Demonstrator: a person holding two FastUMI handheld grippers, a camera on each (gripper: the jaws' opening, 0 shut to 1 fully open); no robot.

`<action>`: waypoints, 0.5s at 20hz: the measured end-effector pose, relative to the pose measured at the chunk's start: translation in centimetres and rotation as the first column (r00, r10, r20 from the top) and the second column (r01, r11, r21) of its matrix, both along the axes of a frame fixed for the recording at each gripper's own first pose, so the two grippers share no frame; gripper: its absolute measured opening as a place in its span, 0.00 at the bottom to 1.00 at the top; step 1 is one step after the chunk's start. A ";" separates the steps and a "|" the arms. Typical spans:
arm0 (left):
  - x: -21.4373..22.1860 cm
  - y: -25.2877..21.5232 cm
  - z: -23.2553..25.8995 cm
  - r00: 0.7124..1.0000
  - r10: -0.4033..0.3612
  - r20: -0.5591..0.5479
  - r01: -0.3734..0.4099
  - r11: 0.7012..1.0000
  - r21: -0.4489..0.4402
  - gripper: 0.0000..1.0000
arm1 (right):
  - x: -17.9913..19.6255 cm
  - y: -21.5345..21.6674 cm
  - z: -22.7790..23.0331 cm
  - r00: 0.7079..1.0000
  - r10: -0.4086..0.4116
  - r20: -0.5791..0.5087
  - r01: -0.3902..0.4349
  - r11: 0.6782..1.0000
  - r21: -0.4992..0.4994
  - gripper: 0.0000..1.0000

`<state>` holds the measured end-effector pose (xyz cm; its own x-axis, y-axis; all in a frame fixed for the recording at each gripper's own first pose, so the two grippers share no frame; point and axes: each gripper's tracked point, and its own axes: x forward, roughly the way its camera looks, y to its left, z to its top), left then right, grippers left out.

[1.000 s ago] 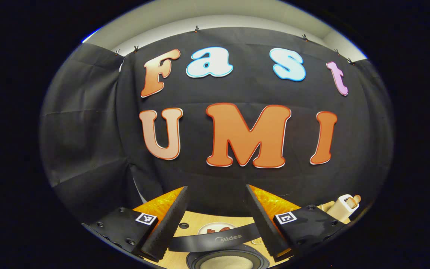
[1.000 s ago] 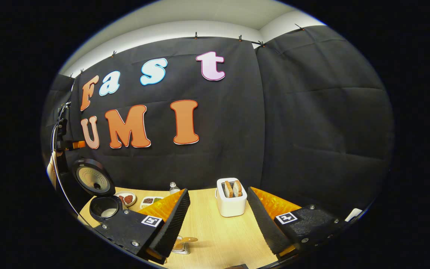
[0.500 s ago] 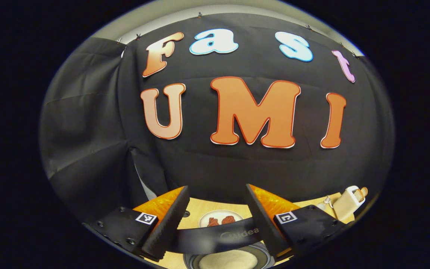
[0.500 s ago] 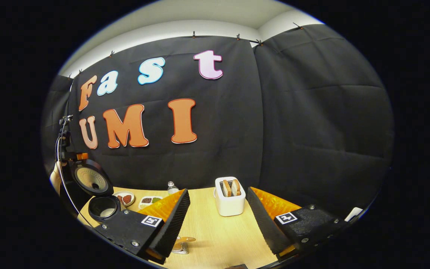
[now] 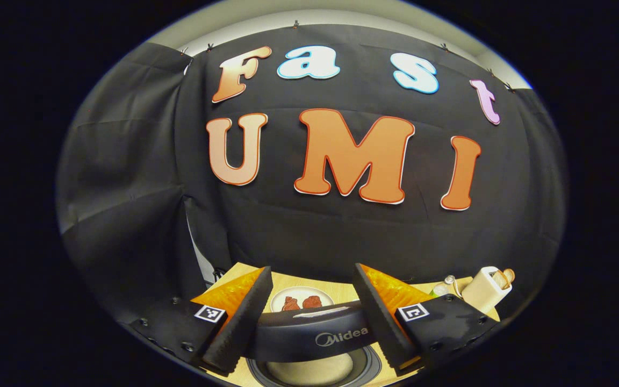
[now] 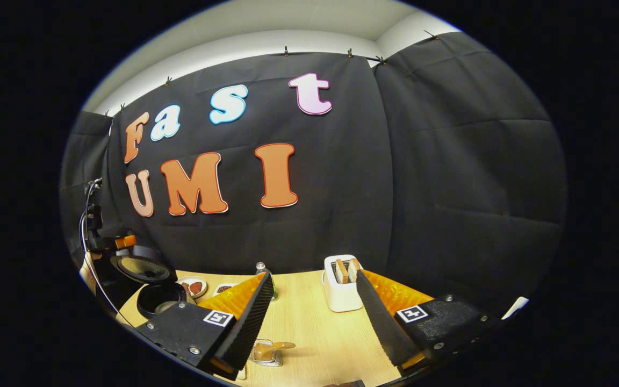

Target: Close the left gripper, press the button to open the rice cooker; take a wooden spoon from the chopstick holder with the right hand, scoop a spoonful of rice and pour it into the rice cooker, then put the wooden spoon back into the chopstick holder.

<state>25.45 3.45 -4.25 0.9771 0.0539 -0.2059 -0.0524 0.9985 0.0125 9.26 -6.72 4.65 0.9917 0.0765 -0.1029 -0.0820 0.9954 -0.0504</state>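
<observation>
Left gripper (image 5: 309,317): jaws spread, straddling the rice cooker lid (image 5: 312,332) front edge without squeezing; apparently placed to steer the lid.
Right gripper (image 6: 315,317): jaws released, empty, hovering over the table (image 6: 315,333); likely just waiting.
Rice cooker (image 6: 156,285): far left of table, lid half lowered over the pot; rice (image 5: 309,370) inside.
Wooden spoon (image 6: 274,346): in holder (image 6: 264,355) near right gripper's left finger.
Count: one toaster (image 6: 342,290) with two slices, one plate (image 5: 301,301), one bottle (image 6: 260,267).
</observation>
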 end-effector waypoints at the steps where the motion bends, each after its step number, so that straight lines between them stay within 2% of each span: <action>1: -0.8 -0.3 -0.6 1.000 0.004 -0.001 -0.004 1.000 0.006 1.00 | 0.0 0.0 -0.1 1.000 0.007 -0.006 -0.007 1.000 0.003 0.95; 5: -3.4 -1.2 -3.5 1.000 0.025 -0.009 -0.025 1.000 -0.002 0.98 | 0.1 0.5 -1.0 0.999 0.041 -0.032 -0.039 0.999 0.035 0.95; 10: -6.7 -1.8 -9.0 0.993 0.041 -0.110 -0.042 0.999 -0.007 0.99 | 0.1 0.4 -1.5 0.998 0.061 -0.032 -0.060 0.998 0.019 0.95</action>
